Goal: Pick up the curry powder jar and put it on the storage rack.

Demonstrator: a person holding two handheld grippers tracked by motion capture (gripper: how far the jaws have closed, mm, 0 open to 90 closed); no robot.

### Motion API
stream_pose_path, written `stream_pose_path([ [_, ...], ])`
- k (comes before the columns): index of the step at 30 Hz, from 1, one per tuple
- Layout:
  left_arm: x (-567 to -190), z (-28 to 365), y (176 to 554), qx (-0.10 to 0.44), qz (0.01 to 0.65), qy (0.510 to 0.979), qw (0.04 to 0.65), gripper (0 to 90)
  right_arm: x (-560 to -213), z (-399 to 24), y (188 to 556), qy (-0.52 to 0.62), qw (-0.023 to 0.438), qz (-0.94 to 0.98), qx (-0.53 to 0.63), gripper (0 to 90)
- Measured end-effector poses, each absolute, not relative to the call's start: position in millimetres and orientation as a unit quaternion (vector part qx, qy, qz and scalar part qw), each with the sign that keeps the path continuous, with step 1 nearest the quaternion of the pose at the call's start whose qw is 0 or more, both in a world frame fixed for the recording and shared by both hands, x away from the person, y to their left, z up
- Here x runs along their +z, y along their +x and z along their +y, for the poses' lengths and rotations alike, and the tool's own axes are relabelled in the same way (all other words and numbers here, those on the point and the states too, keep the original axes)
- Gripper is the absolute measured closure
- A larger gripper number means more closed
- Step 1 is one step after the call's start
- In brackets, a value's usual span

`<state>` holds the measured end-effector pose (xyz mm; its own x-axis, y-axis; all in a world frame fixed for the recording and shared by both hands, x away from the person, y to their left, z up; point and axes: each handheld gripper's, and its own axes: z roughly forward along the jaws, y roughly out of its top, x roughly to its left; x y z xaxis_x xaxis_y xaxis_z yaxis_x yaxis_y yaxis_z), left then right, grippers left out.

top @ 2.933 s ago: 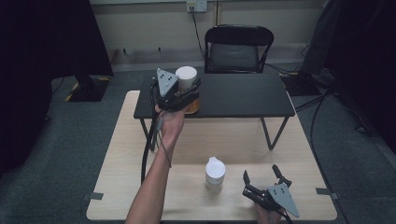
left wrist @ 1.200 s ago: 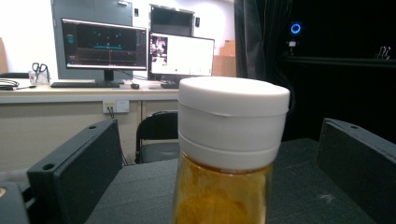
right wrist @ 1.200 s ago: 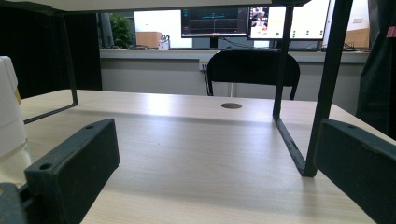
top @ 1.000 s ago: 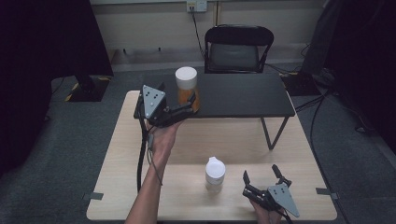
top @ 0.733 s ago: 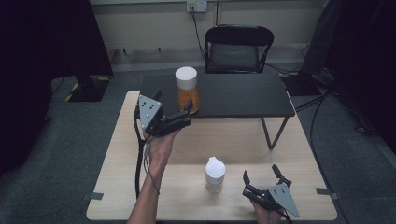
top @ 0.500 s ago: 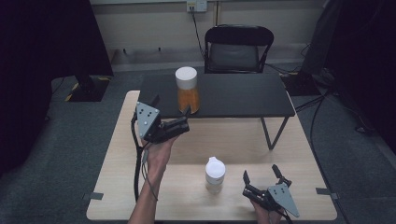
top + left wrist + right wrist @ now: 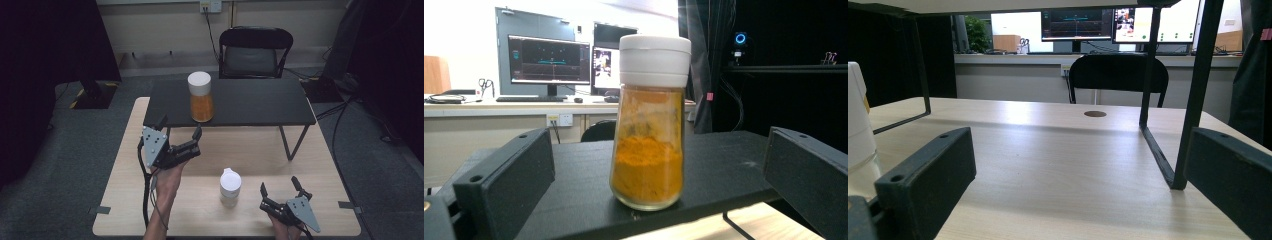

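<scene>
A glass jar of orange powder (image 7: pixel 201 97) with a white lid stands upright near the front left of the black raised shelf (image 7: pixel 250 102). My left gripper (image 7: pixel 180 127) hovers open in front of that shelf, a little short of the jar. In the left gripper view the jar (image 7: pixel 649 145) stands between and beyond the black fingers (image 7: pixel 504 185), which do not touch it. A smaller white-lidded jar (image 7: pixel 230 186) stands on the wooden table (image 7: pixel 310 165). My right gripper (image 7: pixel 278 185) rests open to its right, holding nothing; that jar's edge (image 7: pixel 858 125) shows at the far left.
The black shelf stands on thin metal legs (image 7: pixel 1158 150) over the far half of the wooden table. A black chair (image 7: pixel 252 50) sits behind the table. A small round mark (image 7: pixel 1095 114) lies on the tabletop under the shelf.
My left gripper has let go of the orange jar on the shelf and drawn back toward the person, lower and to the left. The right gripper and the small jar stayed still.
</scene>
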<state>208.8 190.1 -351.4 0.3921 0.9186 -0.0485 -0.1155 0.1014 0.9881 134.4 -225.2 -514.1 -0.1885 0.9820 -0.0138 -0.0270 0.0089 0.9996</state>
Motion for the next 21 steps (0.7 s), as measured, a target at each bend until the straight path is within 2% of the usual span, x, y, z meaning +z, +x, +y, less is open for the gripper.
stream_pose_path([
  [8,-372.1,190.7,195.4,0.418,0.369,0.532,0.637,0.0,-514.0,-224.8,134.4,0.442,0.460,0.541,0.548,0.0],
  [21,-411.2,192.5,179.2,0.407,0.388,0.537,0.629,0.0,-514.2,-224.8,134.3,0.441,0.461,0.541,0.548,0.0],
])
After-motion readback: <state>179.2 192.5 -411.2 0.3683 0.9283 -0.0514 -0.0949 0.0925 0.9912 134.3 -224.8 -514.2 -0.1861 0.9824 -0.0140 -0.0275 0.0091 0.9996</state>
